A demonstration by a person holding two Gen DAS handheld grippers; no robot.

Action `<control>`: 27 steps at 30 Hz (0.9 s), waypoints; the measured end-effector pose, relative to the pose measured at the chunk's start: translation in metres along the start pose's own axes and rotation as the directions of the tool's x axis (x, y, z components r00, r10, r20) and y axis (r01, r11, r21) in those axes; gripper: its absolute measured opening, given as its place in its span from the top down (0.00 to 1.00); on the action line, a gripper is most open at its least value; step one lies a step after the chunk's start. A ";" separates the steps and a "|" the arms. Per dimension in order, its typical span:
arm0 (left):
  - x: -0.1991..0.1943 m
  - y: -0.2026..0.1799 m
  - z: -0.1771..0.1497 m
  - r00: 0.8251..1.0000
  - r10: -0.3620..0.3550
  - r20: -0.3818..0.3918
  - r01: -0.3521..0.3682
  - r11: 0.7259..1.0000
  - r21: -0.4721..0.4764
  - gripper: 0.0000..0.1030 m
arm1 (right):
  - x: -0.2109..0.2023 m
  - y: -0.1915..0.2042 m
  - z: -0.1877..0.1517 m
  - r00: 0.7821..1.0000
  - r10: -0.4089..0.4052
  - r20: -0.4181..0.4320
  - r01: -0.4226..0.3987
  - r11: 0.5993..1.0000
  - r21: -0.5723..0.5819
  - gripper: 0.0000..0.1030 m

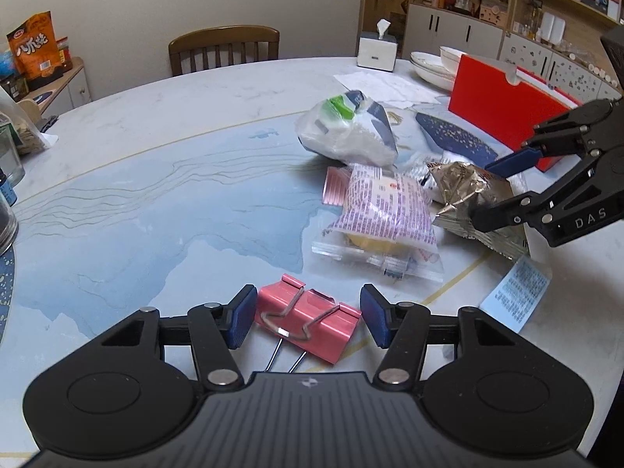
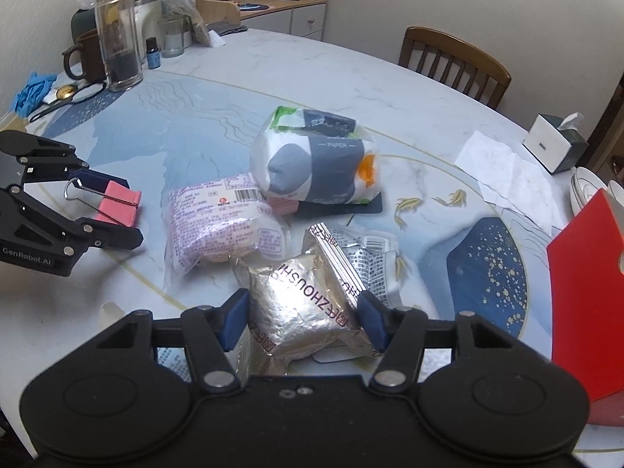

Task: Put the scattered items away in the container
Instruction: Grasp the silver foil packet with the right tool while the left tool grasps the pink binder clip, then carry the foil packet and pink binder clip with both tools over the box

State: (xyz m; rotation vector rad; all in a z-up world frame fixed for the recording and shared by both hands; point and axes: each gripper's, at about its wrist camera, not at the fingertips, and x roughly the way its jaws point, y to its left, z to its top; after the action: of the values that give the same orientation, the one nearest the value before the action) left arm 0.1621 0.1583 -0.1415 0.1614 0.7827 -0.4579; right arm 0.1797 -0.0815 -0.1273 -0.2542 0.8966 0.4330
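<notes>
My left gripper (image 1: 308, 318) is open around a pink binder clip (image 1: 308, 321) lying on the table; it also shows in the right wrist view (image 2: 117, 204) between the left fingers. My right gripper (image 2: 302, 319) is open around a silver foil snack packet (image 2: 300, 304), its pads close to the packet's sides; the packet shows in the left wrist view (image 1: 472, 199). A pink printed snack bag (image 2: 222, 222) and a white tissue pack (image 2: 316, 160) lie just beyond. The red box container (image 2: 589, 304) stands at the right, also in the left wrist view (image 1: 503, 105).
A glass jar (image 2: 119, 46), brown mug (image 2: 87, 56), small bottle (image 2: 153, 54) and blue gloves (image 2: 33, 91) crowd the far left. A tissue box (image 2: 553, 142), paper sheets (image 2: 503, 171) and stacked white plates (image 1: 436, 64) sit near the red box. A wooden chair (image 1: 224, 48) stands behind the table.
</notes>
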 end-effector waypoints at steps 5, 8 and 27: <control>-0.006 -0.001 0.009 1.000 0.002 0.015 -0.002 1.000 -0.020 0.45 | -0.006 -0.006 0.002 1.000 -0.002 0.011 0.002 1.000 0.025 0.43; -0.009 -0.005 0.015 1.000 -0.002 0.027 0.002 1.000 -0.018 0.45 | -0.010 -0.009 0.002 1.000 -0.002 0.015 0.001 0.999 0.035 0.43; -0.032 -0.043 0.069 0.998 -0.003 0.061 0.006 0.998 -0.055 0.45 | -0.062 -0.052 0.003 0.996 -0.029 0.085 0.017 0.990 0.143 0.43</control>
State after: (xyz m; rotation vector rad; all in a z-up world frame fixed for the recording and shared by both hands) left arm 0.1675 0.1095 -0.0690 0.0939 0.7357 -0.4430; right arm 0.1726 -0.1422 -0.0741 -0.1134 0.8344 0.3542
